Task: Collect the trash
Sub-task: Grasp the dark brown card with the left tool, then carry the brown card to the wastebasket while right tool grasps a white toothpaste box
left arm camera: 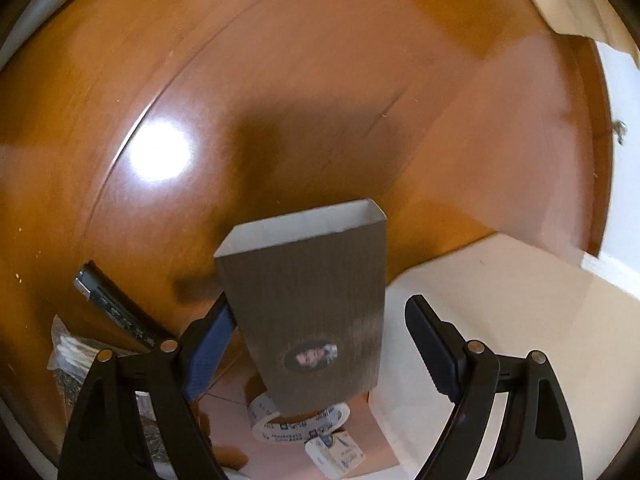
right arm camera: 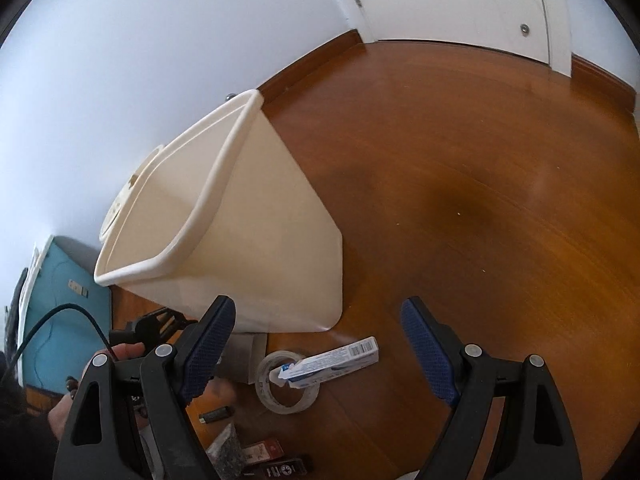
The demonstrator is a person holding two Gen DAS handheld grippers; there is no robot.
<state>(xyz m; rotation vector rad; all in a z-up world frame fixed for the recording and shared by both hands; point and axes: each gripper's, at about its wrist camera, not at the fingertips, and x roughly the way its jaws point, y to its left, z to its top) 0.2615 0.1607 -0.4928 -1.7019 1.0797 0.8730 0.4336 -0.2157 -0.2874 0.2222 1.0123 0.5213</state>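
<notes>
Box: we see a grey open-topped carton [left arm camera: 308, 308] in the middle of the left wrist view, standing between our left gripper [left arm camera: 320, 344] pads, over the wood floor [left arm camera: 320, 80].
Left jaws: spread wide; the left pad sits against the carton's edge, the right pad stands apart, so we judge no firm grip.
Right jaws: the right gripper [right arm camera: 316, 344] stands open and empty.
Bin: a cream plastic bin [right arm camera: 224, 240], smooth and tapered, left of centre in the right wrist view.
Other trash: tape roll [right arm camera: 286, 384] and a slim white box [right arm camera: 336, 360] lying across it, at lower centre.
Handling: we judge the carton light, thin-walled and crushable; we would pinch its narrow sides mid-height, gently.
</notes>
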